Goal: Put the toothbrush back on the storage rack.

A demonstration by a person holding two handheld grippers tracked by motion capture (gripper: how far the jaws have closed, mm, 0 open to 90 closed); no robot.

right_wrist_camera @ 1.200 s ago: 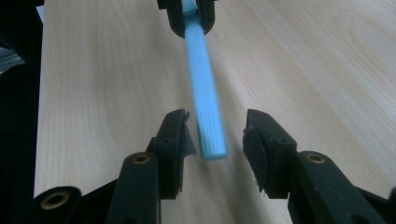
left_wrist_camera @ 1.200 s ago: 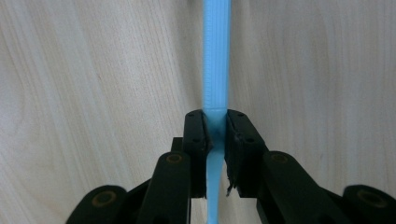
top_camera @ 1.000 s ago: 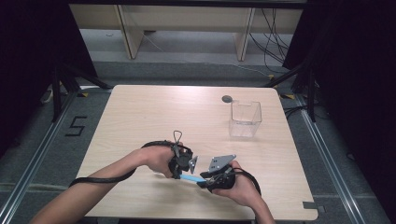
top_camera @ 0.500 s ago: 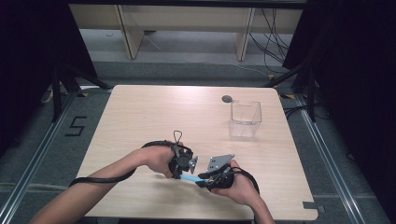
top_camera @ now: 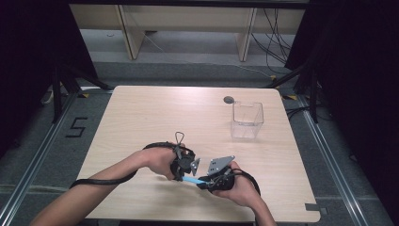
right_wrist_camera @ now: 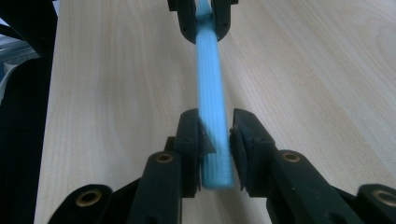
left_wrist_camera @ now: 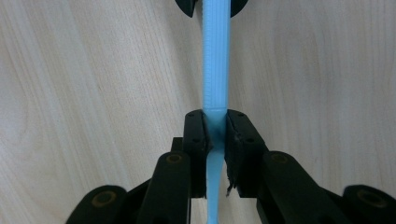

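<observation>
The blue ribbed strip (top_camera: 190, 180) – looks like a plastic tie or similar – hangs just above the near part of the table (top_camera: 155, 113), between the 2 hands, each end in a gripper. The left gripper (left_wrist_camera: 215, 135) is pinched tight on the thin tail end; its pads squeeze the strip flat there, prob. to anchor it so it can't slide or twist. The right gripper (right_wrist_camera: 215, 135) faces it from the opposite side, and its jaws have just been closing round the wider ribbed end. In the right gripper view the left pad touches the strip, but a thin gap seems to remain on the other side, so not a firm clamp yet. Held end to end like this, the strip is kept straight – ready for pulling or bending, I'd judge. The clear box (top_camera: 247, 120) stands well apart, toward the far right.
</observation>
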